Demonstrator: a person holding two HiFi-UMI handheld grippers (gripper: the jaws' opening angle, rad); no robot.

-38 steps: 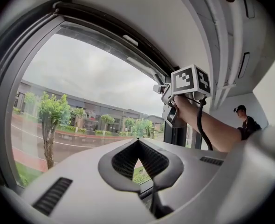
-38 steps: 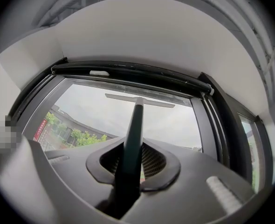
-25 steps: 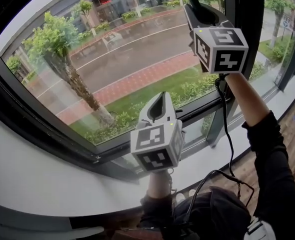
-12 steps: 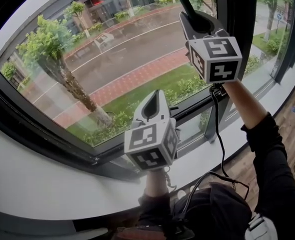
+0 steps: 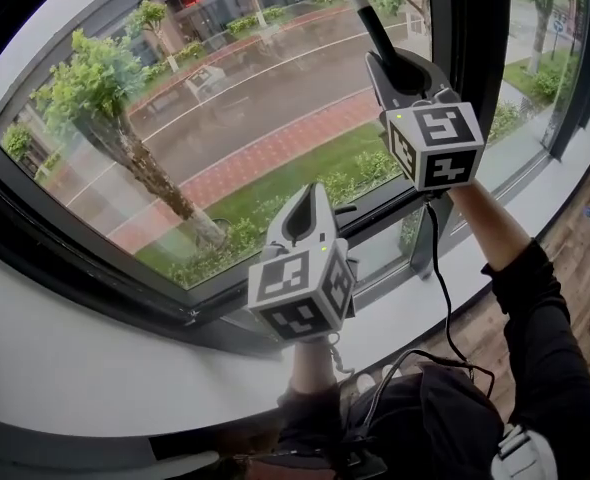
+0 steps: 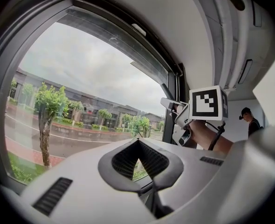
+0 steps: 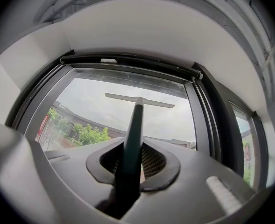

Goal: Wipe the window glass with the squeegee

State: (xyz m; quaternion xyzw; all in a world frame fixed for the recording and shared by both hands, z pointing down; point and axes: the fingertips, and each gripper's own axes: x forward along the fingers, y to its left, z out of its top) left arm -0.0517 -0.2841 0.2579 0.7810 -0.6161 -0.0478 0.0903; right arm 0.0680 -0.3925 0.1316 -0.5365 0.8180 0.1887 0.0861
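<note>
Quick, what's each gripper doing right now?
Left hand-held gripper: shut, holding nothing.
Right hand-held gripper: shut on the squeegee handle.

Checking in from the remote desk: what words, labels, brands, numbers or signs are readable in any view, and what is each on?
No text can be read in any view.
Red vertical sign on the building outside: too small and blurred to read.
Black-and-white left marker cube and right marker cube: square patterns only, no letters or numbers.
Dark green squeegee handle: no print visible.
</note>
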